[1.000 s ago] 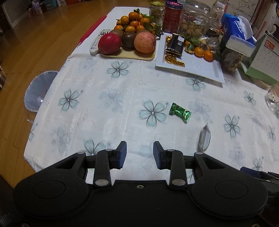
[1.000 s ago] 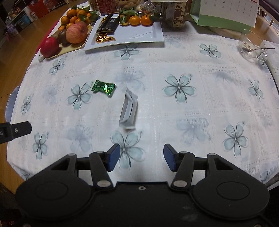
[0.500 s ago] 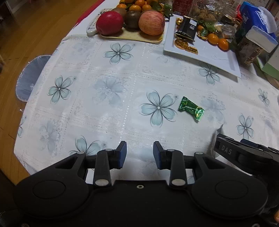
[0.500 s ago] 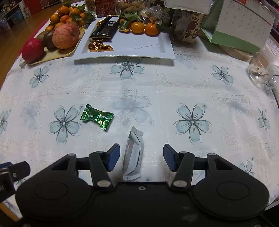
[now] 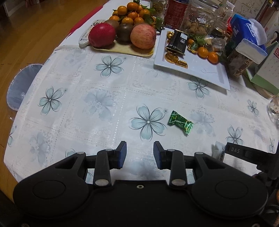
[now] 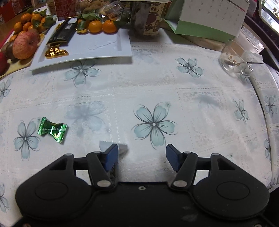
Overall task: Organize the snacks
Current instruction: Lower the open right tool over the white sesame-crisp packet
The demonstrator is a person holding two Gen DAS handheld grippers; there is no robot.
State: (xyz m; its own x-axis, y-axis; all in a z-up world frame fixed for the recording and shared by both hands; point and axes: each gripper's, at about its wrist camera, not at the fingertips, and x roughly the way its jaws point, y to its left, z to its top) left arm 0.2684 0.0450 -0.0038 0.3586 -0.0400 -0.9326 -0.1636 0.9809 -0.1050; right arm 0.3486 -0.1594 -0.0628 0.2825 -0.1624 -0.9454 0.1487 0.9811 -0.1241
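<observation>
A green wrapped candy [image 5: 180, 122] [image 6: 52, 129] lies on the flowered tablecloth. A white snack packet [image 6: 122, 148] [image 5: 218, 152] lies on the cloth right by my right gripper's left finger, mostly hidden under it. My right gripper [image 6: 141, 157] hovers low over the cloth, its jaws opening, no pad pressing on the packet. My left gripper [image 5: 139, 154] is open with nothing between its fingers, left of and nearer than the candy. A white rectangular plate [image 5: 200, 68] [image 6: 104, 52] holds a dark snack bar, gold coins and mandarins.
A fruit tray [image 5: 122, 50] with apples, kiwis and mandarins sits far left beside a remote. Jars, a tissue pack [image 5: 247, 31] and a calendar [image 6: 212, 15] crowd the far edge. A glass cup with a spoon [image 6: 235, 59] stands at the right. The table edge curves near left.
My right gripper moved forward and down over the white packet, which went from ahead of the fingers to beneath the left one, and its jaws widened. The left gripper sank slightly.
</observation>
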